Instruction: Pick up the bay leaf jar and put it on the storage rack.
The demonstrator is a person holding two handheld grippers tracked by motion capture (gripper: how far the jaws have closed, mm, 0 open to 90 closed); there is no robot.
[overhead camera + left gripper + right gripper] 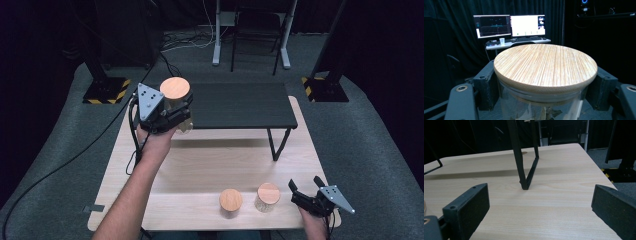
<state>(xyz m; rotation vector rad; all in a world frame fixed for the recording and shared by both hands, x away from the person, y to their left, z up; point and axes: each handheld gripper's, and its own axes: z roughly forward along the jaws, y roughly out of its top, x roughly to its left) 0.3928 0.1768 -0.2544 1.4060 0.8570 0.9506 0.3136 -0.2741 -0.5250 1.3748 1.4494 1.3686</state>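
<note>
My left fingers (181, 114) clamp the upright wooden-lidded jar (175, 93) at the black shelf's (240, 105) left end, while my right fingers (306, 187) stand open over the bench (200, 165).

Your high view looks forward and down from above your side of the pale wooden table (210, 165), taking in the whole top, the low black shelf (240, 105) and the grey carpet beyond. Your left gripper view rides close behind the round bamboo lid of a glass jar (545, 65), facing level toward a desk with two lit monitors (510, 25) far off. Your right gripper view sits low and near the tabletop, facing the shelf's black metal leg (524, 172), which your high view shares.
</note>
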